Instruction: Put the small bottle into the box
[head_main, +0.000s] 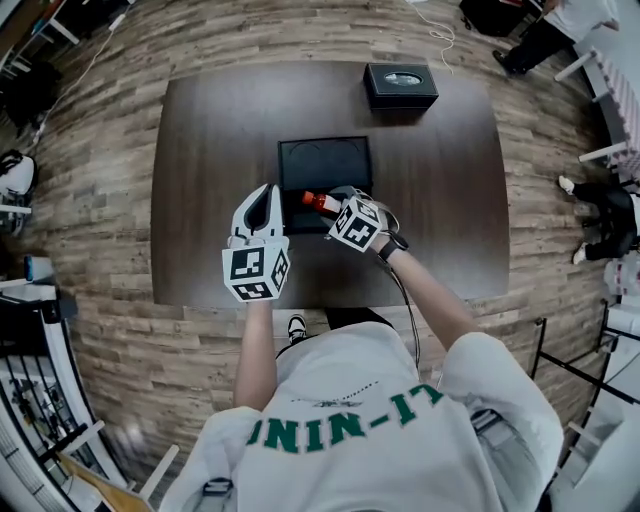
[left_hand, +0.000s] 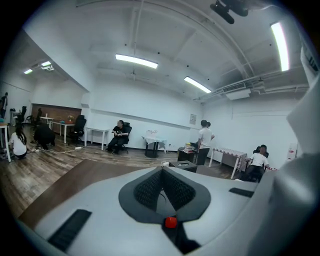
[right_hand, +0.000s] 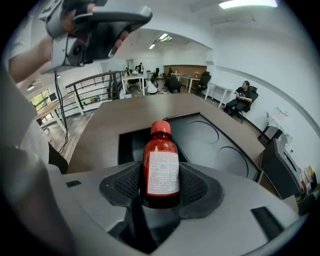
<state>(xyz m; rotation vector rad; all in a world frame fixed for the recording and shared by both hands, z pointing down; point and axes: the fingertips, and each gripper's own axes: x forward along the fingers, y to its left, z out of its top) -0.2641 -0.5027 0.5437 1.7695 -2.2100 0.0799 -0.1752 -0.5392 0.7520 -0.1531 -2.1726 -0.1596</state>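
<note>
The small bottle (head_main: 321, 203) is red-brown with a red cap and a white label. My right gripper (head_main: 336, 207) is shut on it and holds it just over the near edge of the open black box (head_main: 325, 143). In the right gripper view the bottle (right_hand: 161, 170) stands upright between the pads (right_hand: 197, 187), with the box (right_hand: 205, 137) and its round recesses beyond it. My left gripper (head_main: 264, 193) hovers to the left of the box, raised and tilted up. Its jaws meet at the tips (left_hand: 161, 171) with nothing between them.
A black tissue box (head_main: 400, 85) stands at the table's far edge, right of centre. The dark brown table (head_main: 210, 150) sits on a wood floor. Several people sit and stand at desks (left_hand: 120, 136) far across the room.
</note>
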